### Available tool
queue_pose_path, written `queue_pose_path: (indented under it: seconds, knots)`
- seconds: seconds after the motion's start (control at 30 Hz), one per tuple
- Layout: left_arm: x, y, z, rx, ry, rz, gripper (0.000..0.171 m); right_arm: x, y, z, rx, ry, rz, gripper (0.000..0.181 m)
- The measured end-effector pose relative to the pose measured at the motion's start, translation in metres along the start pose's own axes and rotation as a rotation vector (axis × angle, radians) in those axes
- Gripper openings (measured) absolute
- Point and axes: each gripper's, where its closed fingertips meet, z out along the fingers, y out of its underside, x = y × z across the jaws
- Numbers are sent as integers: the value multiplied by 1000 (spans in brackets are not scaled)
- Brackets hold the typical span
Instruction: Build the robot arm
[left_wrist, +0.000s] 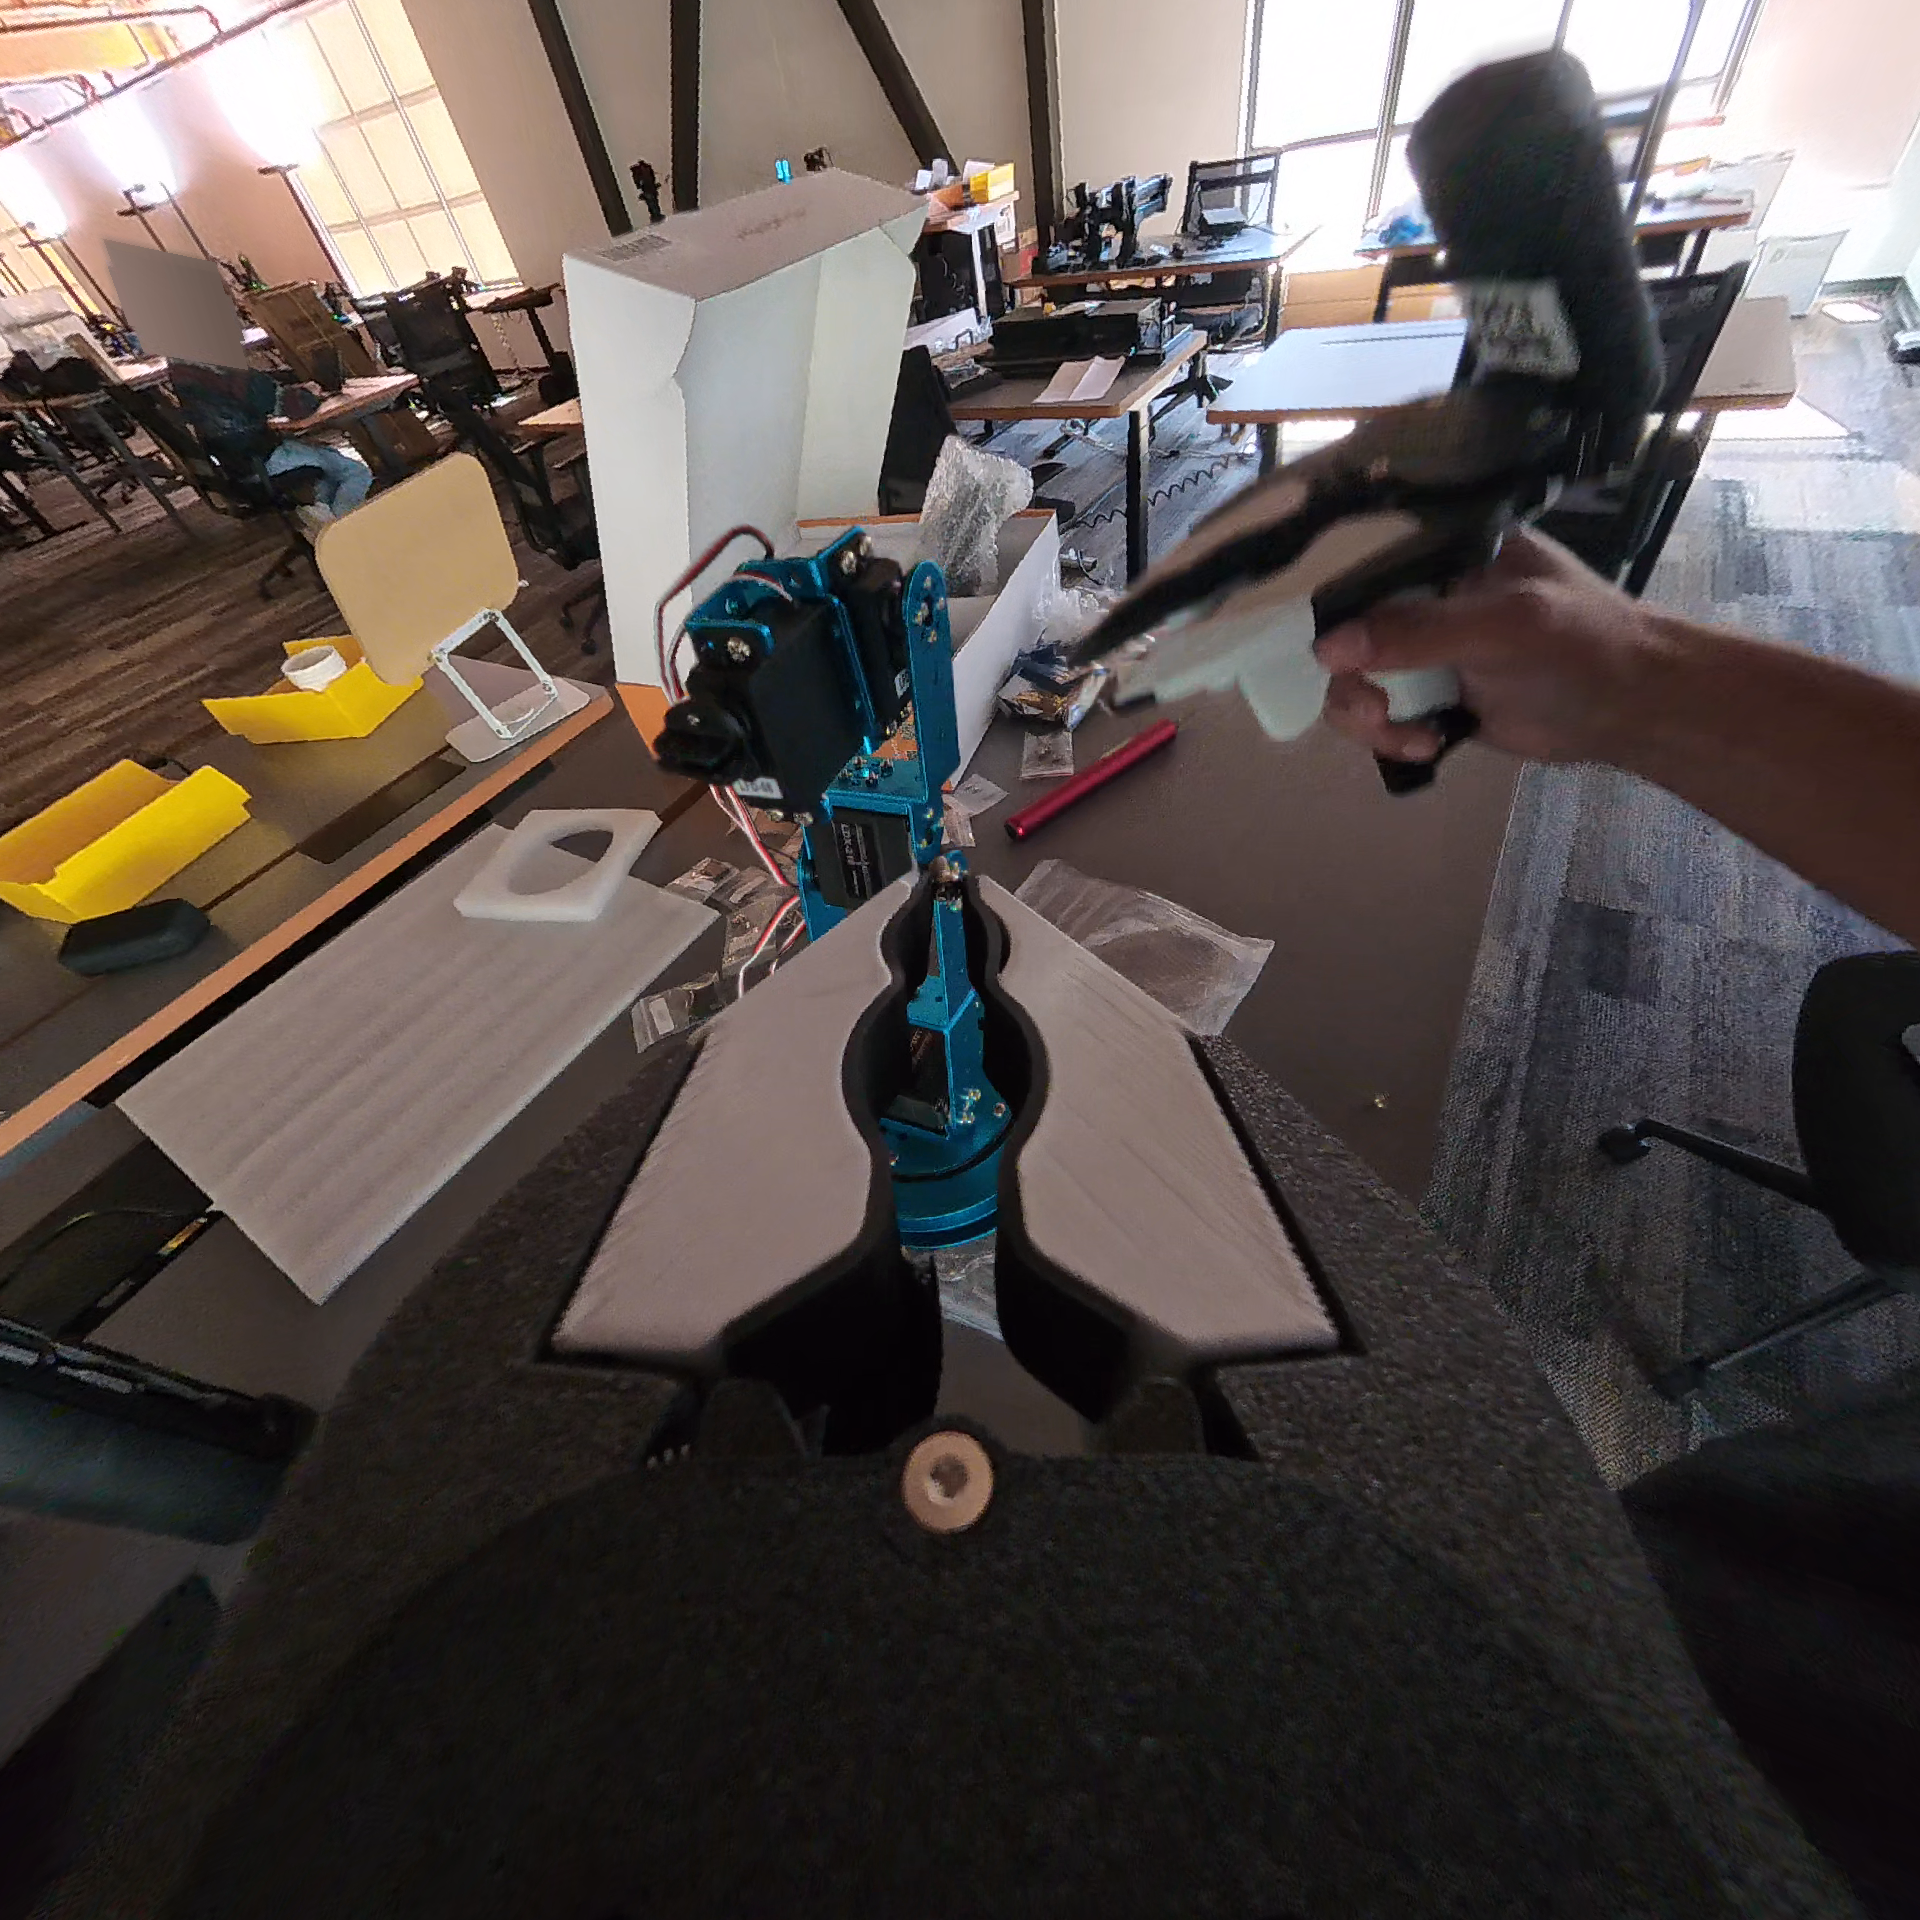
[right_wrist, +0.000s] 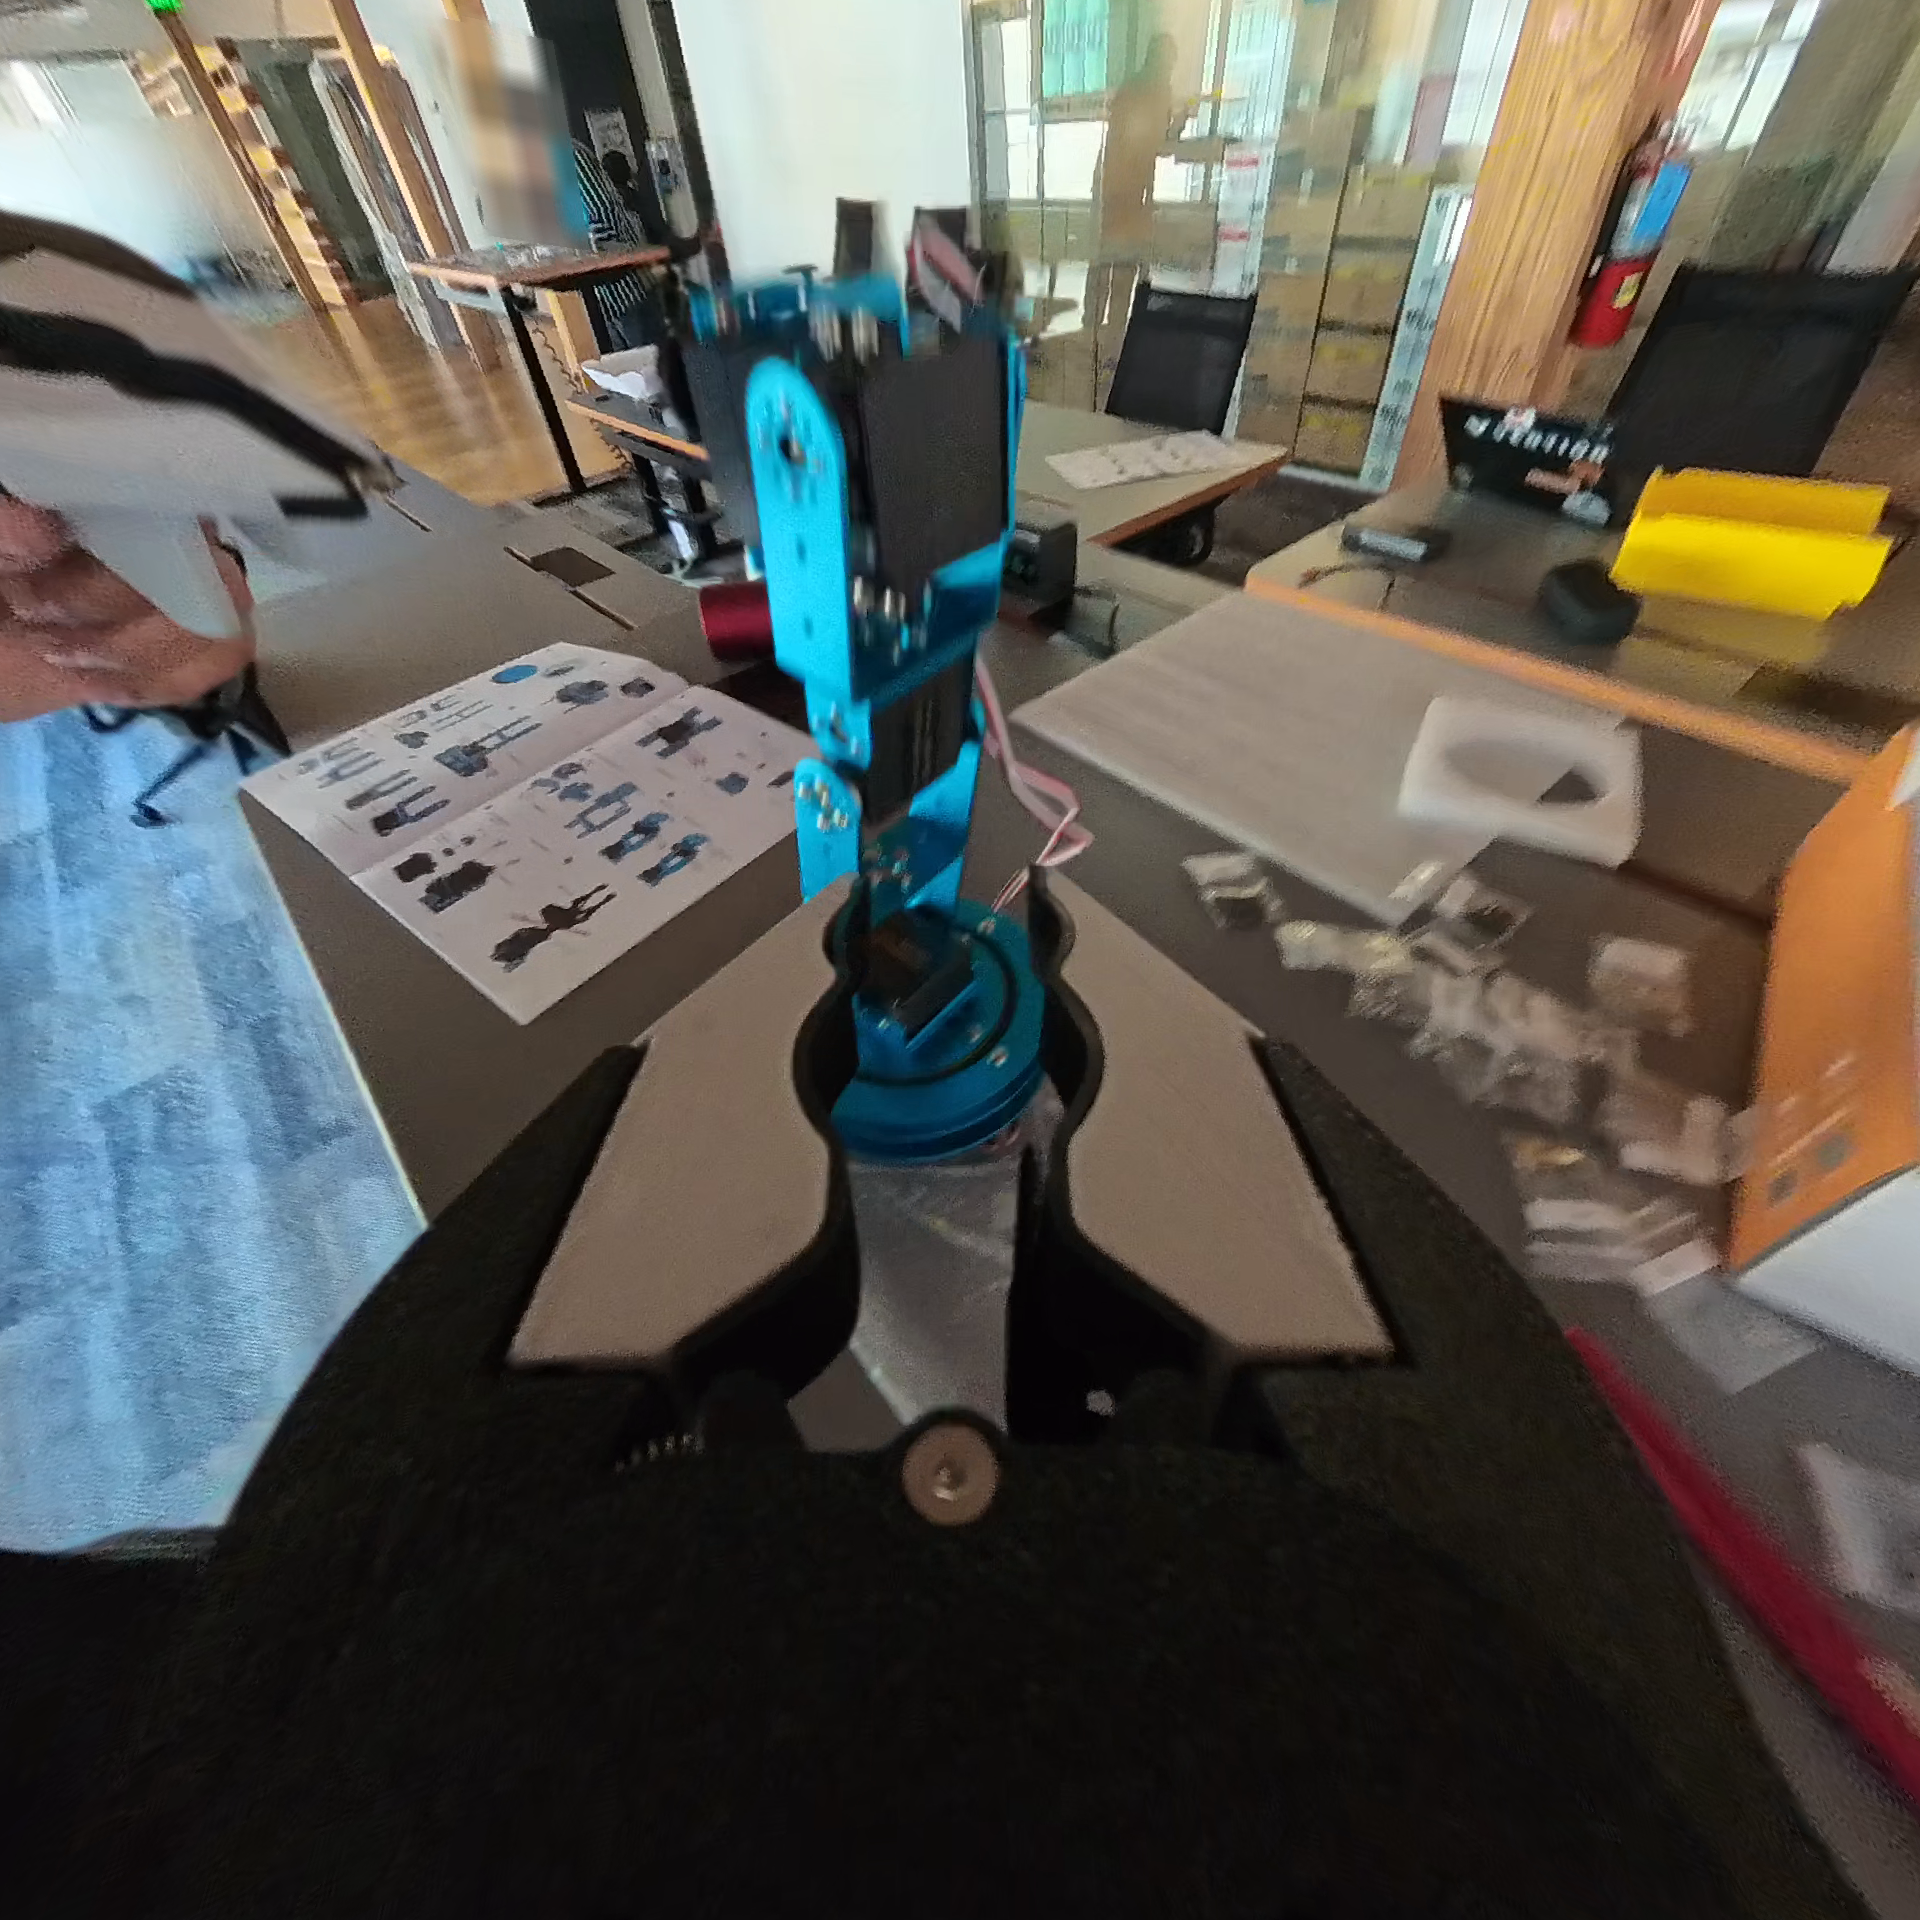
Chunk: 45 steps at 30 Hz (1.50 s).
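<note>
Left wrist view: blue robot arm (left_wrist: 831, 675) stands upright on the dark table (left_wrist: 1299, 935), round base down, black motors bolted into the brackets, red and white wires hanging loose off its side. It looks largely built, and nothing shows whether those wires are plugged in. Left gripper (left_wrist: 943, 883) sits on the near side of the arm and above it, fingers together at the tips. A small metal bit shows right at the tips, and I cannot tell whether it is pinched or just part of the arm behind. The arm base shows through the cutouts between the fingers, with no sign of contact. Right gripper (left_wrist: 1195, 613) is up and to the right of the arm, blurred, held by a hand (left_wrist: 1507, 665), clear of the arm. Right wrist view: right gripper (right_wrist: 945, 894) has its fingers apart with a gap between the tips. The arm (right_wrist: 862, 520) is framed in that gap but not clamped, and the picture is smeared. Left gripper (right_wrist: 208, 416) shows far to the left of the arm. An open booklet (right_wrist: 520, 810) lies left of the arm, and many small parts bags (right_wrist: 1455, 997) are scattered to its right beside an orange box (right_wrist: 1829, 1039), so plenty of bagged pieces lie unused. In the left view a red tube (left_wrist: 1091, 779) lies right of the arm, a white foam sheet (left_wrist: 395, 1039) and a foam block (left_wrist: 561, 909) lie left of it, and a tall white box (left_wrist: 727, 364) stands behind it.
</note>
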Motion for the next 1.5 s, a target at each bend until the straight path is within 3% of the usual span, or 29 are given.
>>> queue_pose_path:
  seconds: [0.13, 0.23, 0.57, 0.7, 0.9, 1.07, 1.37, 1.5]
  knots:
    - [4, -3, 2, 0, -6, -21, 5, -3, -68, -20, 46, 11, -105, 29]
    - [10, 0, 4, -15, -20, -24, 4, -6, -82, -33, 54, 28, -117, 30]
    - [21, -6, 1, -46, -31, 13, 5, -9, -27, -34, -7, -35, 0, 31]
    - [16, -5, 3, -52, -18, 32, 4, -6, 15, -40, -83, -22, 16, 31]
    - [-5, -28, 22, -51, 38, 196, 4, -10, 57, -47, -114, -25, 91, 31]
    - [-24, -45, 46, -82, 53, 395, 4, -12, 72, -39, -115, 5, 140, 31]
    - [-55, -30, 40, -174, 109, 539, 5, -15, 64, -35, -67, 47, 157, 30]
    - [-54, -29, 41, -167, 204, 553, 5, -12, 61, -30, -62, 65, 150, 30]
